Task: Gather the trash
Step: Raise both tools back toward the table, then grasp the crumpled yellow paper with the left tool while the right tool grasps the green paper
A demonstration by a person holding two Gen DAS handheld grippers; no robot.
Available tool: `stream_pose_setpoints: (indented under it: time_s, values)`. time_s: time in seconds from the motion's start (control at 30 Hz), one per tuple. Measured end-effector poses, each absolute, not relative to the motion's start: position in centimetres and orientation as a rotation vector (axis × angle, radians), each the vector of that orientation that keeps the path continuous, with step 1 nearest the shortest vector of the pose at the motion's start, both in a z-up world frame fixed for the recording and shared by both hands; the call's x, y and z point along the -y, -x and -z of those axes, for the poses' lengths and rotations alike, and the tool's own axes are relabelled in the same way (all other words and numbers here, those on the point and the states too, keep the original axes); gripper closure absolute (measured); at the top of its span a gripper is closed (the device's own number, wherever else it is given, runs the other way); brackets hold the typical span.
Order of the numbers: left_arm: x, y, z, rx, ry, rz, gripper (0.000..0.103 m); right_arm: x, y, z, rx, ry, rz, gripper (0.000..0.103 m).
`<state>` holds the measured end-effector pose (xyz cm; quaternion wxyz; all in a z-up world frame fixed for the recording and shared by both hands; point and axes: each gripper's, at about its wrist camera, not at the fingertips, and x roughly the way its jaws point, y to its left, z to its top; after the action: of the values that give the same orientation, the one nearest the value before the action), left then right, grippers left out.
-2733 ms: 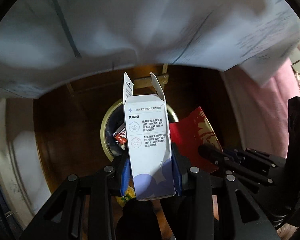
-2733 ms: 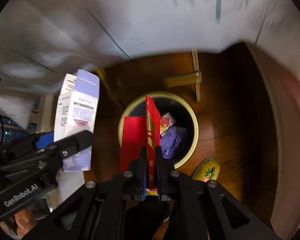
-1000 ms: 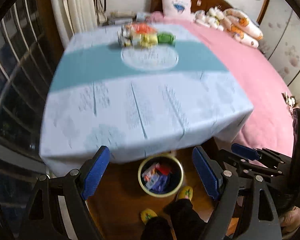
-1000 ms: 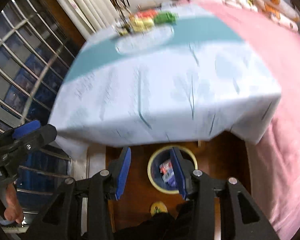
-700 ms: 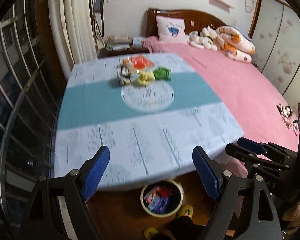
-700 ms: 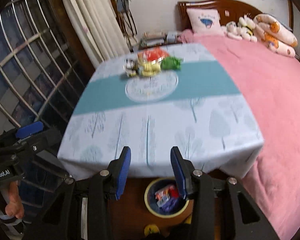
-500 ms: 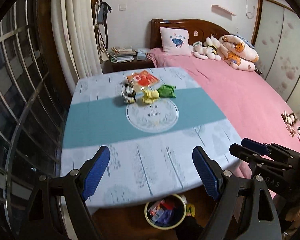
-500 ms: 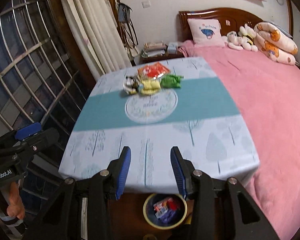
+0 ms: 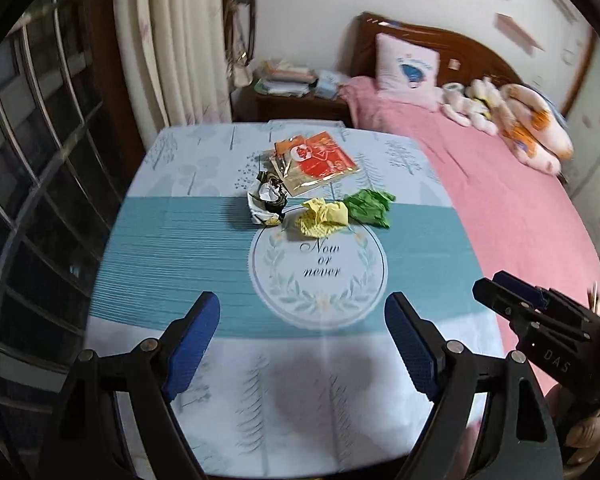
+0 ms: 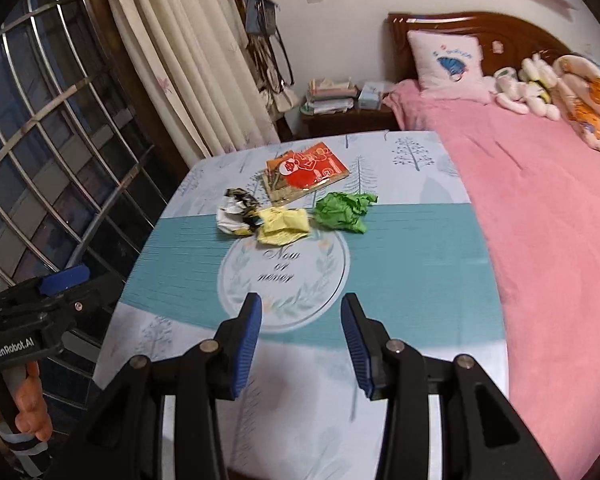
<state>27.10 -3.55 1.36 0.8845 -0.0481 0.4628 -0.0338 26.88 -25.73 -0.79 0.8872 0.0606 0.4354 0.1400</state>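
My left fingers (image 9: pixel 306 344) are spread wide with nothing between them; my right fingers (image 10: pixel 302 346) stand narrower, also empty, both over the near edge of the counter (image 9: pixel 172 264). Farther on, past the round print, the trash lies bunched: a yellow wad (image 9: pixel 322 217), a green wad (image 9: pixel 370 208), a black-and-white wad (image 9: pixel 266 203), then an orange packet (image 9: pixel 316 162). The pink bed (image 10: pixel 540 208) runs alongside.

Crumpled paper balls (image 9: pixel 323 218) on smooth printed tablecloth (image 9: pixel 172 256); glossy plastic packet (image 9: pixel 314 162).
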Motion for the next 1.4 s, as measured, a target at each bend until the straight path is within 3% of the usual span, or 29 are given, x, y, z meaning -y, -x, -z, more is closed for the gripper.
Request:
stream_pose_setpoints:
  time_s: [0.17,0.3,0.57,0.73,1.13,1.2,1.27,1.3,1.4]
  values:
    - [5.4,-33.1,1.4,-1.016,0.15,-0.018,0.02,27.3,-33.8,3.0,-0.974,-0.066,-0.349,0.061]
    - [6.3,-37.9,4.3,-1.08,0.191,-0.076,0.02,28.2,-39.5,5.3,-1.025,-0.059,-0.392,0.048]
    - [6.5,-43.9,9.6,-1.169,0.283,-0.187,0.02,28.0,-47.6,10.1,-1.128,-0.081,-0.44,0.047]
    - [6.1,-45.6,11.5,-1.186,0.327,-0.239,0.02,27.9,-50.3,12.1,-1.186,-0.149,-0.486,0.038]
    - [5.3,-46.7,14.5,-1.23,0.395,-0.302,0.02,25.5,-51.4,14.5,-1.237,-0.135,-0.59,0.038]
    - [5.2,-46.8,14.9,-1.24,0.407,-0.305,0.02,25.3,-51.0,14.6,-1.221,-0.107,-0.608,0.039]
    - [5.1,-47.0,15.1,-1.246,0.416,-0.305,0.02,25.3,-50.7,14.7,-1.213,-0.118,-0.642,0.046]
    - [5.1,-47.1,15.3,-1.247,0.419,-0.306,0.02,25.4,-50.5,14.7,-1.212,-0.14,-0.66,0.056]
    - [5.1,-47.4,15.5,-1.246,0.428,-0.3,0.02,25.3,-50.0,14.4,-1.191,-0.13,-0.663,0.064]
